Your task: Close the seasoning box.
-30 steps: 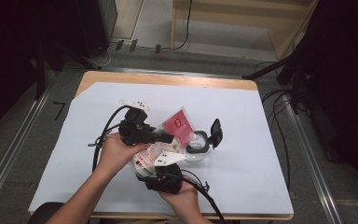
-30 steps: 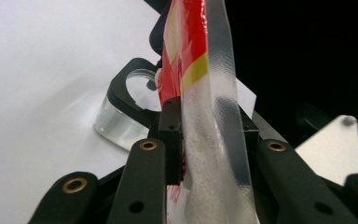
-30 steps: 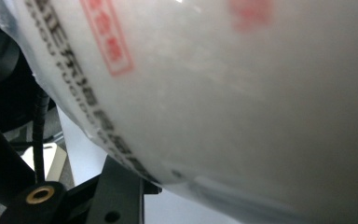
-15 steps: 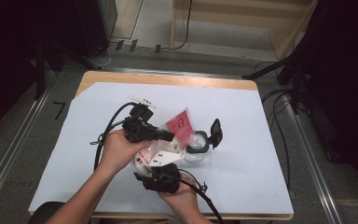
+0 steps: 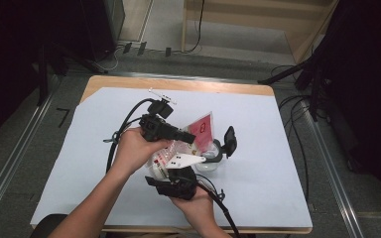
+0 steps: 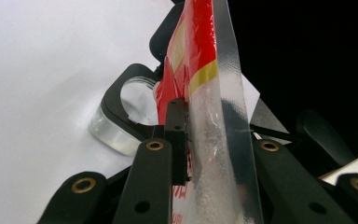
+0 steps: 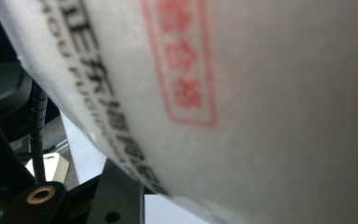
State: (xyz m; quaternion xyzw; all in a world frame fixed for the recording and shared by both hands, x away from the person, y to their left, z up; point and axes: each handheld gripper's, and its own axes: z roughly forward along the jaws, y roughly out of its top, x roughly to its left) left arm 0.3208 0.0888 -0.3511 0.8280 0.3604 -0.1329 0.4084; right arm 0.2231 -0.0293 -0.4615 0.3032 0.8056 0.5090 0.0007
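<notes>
The bag, red at its top and clear and white lower down, stands on edge above the middle of the table, caught between the two grippers. In the left gripper view its clear sealed edge runs straight up between the two black jaws, and the left-hand pad presses against its side, so the left gripper is clenched on the bag; its jaws have just been opening a little with the bag between them. In the high view this gripper reaches in from the left, level, with the red corner of the bag sticking up just past its tip. The right gripper comes up from below at the near edge, and the bag's white printed part lies right across its camera, against its jaws; whether those jaws pinch it I cannot tell. Just beyond the bag, to the right, a clear cup in a black holder sits on the white sheet.
</notes>
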